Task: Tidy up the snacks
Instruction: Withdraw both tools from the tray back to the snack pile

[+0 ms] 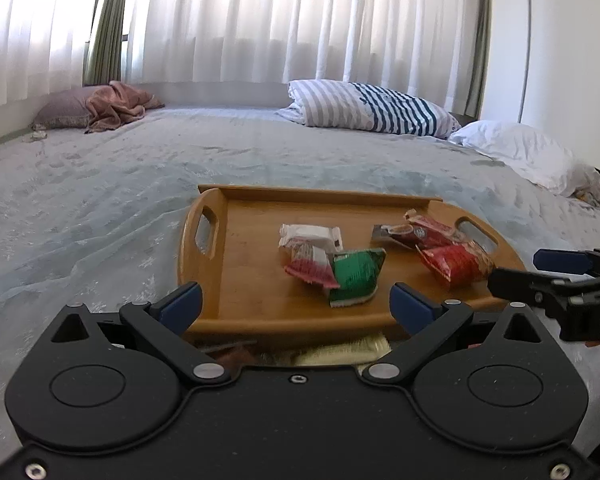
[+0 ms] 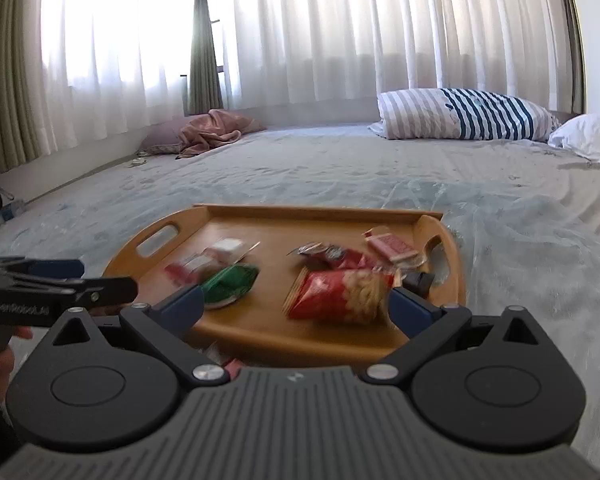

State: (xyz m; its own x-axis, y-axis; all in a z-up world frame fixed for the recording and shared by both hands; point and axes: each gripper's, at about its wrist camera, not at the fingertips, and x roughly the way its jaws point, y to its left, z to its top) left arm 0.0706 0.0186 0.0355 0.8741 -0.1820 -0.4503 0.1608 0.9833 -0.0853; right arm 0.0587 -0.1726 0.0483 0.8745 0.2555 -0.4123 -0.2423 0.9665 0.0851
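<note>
A wooden tray [image 1: 204, 248] with two handle slots lies on the bed and holds several snack packets. On it are a white packet [image 1: 310, 236], a pink one [image 1: 310, 266], a green one [image 1: 356, 276] and red bags [image 1: 454, 264]. My left gripper [image 1: 296, 300] stands open over the tray's near rim, nothing between its fingers. My right gripper [image 2: 296, 300] is open too, its pads either side of the red bag [image 2: 336, 296] but short of it. The green packet [image 2: 230, 280] lies left of that. Each gripper shows in the other's view: right gripper [image 1: 540, 272], left gripper [image 2: 88, 278].
A pale yellow packet [image 1: 352, 350] lies on the bed cover [image 1: 100, 200] just before the tray's near edge. A striped pillow [image 1: 372, 108] and a white pillow [image 1: 532, 152] sit at the back right, a pink cloth [image 1: 116, 106] at the back left. Curtains hang behind.
</note>
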